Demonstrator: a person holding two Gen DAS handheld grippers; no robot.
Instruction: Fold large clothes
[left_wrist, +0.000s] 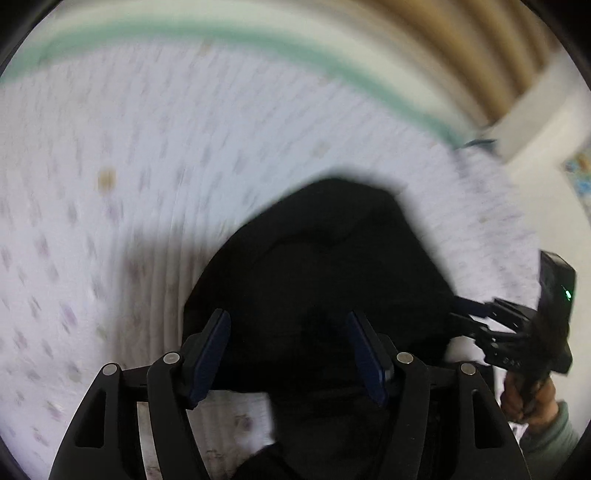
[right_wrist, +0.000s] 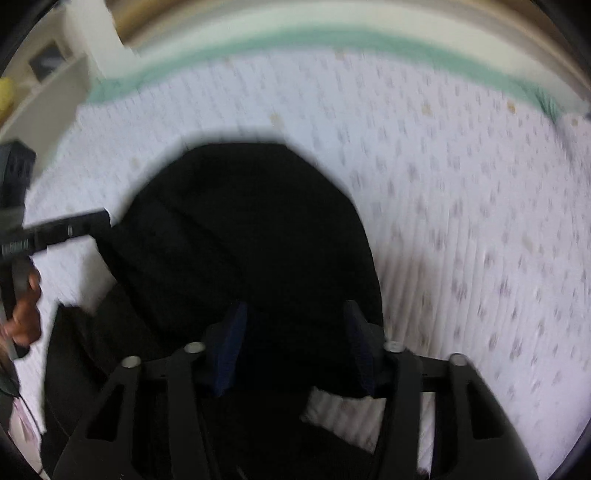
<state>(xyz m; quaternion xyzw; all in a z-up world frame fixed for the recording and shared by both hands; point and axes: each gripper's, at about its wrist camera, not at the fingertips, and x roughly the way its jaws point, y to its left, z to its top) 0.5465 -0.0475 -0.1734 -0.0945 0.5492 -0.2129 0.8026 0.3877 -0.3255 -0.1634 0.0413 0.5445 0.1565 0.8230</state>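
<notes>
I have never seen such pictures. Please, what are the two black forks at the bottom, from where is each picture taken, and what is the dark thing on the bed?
No robot is here. A person holds a hand tool with a two-finger claw in each hand, and each tool carries a wide-angle camera looking along its fingers. The left camera shows the left claw; at its right edge you see the other tool and the hand holding it. The right camera shows the right claw. The dark thing is a black garment lying on a white patterned sheet with a green band behind. Both claws stand open over the garment; blur hides whether they touch it.
</notes>
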